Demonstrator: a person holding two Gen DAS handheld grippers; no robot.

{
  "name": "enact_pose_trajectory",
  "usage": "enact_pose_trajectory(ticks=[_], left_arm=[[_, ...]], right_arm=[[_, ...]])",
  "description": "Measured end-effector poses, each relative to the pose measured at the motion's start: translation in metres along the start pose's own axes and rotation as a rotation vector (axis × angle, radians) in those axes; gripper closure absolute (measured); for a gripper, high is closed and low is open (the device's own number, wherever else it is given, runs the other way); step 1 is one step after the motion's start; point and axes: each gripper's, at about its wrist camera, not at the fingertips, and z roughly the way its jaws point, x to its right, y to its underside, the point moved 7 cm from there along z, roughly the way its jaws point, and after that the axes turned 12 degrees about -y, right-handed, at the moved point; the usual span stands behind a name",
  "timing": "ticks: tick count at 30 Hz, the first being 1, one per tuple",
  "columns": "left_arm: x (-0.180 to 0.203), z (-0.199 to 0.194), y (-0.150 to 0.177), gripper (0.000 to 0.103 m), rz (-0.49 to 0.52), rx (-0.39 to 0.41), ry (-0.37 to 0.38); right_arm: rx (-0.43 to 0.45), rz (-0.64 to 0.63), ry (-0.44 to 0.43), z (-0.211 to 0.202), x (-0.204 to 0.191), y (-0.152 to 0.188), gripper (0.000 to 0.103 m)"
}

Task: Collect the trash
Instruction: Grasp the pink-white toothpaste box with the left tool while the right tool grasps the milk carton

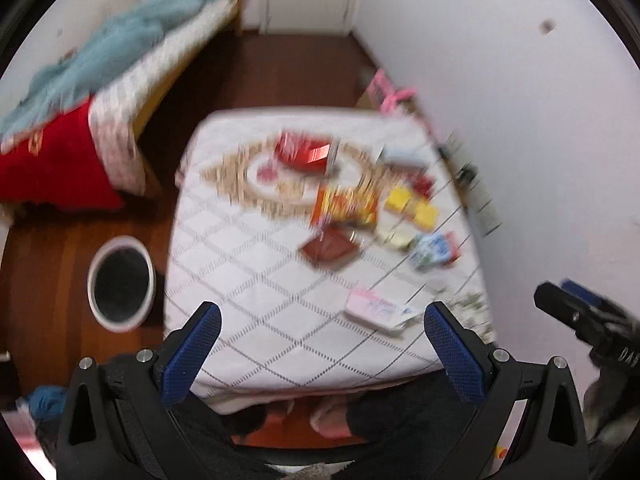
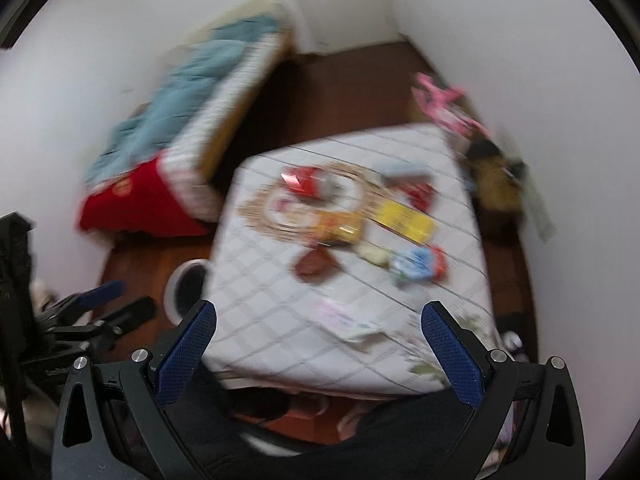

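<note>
Two handheld grippers, left gripper (image 1: 322,354) and right gripper (image 2: 318,354), hover with blue-padded fingers spread wide and empty above the white quilted table (image 1: 240,264). Scattered colourful wrappers (image 1: 346,204) lie toward 1 o'clock on it; the round white-rimmed waste bin (image 1: 121,283) stands on the floor at 9 o'clock. Recommended: descend onto the nearest pink-and-white flat packet (image 1: 376,308), centre it between the pads, then close.

White walls (image 1: 500,80), wooden floor (image 1: 280,72), bed (image 1: 120,60)

We see each tool, the left tool (image 1: 322,324) and the right tool (image 2: 318,322), as black angular arms with silver screws carrying blue textured fingers (image 1: 192,354).
</note>
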Motion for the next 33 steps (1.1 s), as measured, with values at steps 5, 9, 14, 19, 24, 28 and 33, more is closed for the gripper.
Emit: enact_pose_trajectory(ticks=[5, 9, 14, 19, 24, 28, 33], left_arm=[[0.034, 0.09, 0.022, 0.0, -0.027, -0.204, 0.003], [0.065, 0.148, 0.035, 0.0, -0.093, -0.368, 0.054], [0.089, 0.197, 0.051, 0.014, -0.239, -0.561, 0.112], [0.092, 0.2, 0.044, 0.044, -0.275, -0.532, 0.087], [0.078, 0.182, 0.019, 0.05, -0.04, -0.365, -0.054], [0.065, 0.18, 0.003, 0.05, 0.139, -0.271, -0.164], [0.054, 0.196, 0.004, 0.046, 0.162, -0.314, -0.209]], right_arm=[[-0.04, 0.172, 0.151, 0.06, 0.081, 0.035, 0.017], [-0.077, 0.318, 0.172, 0.102, 0.133, 0.066, 0.035], [-0.086, 0.451, 0.183, 0.129, 0.17, 0.091, 0.035], [-0.115, 0.466, 0.165, 0.142, 0.179, 0.095, 0.034], [-0.124, 0.419, 0.137, 0.139, 0.177, 0.076, 0.015], [-0.14, 0.346, 0.122, 0.147, 0.172, 0.043, 0.006], [-0.226, 0.207, 0.173, 0.182, 0.171, 0.003, 0.003]])
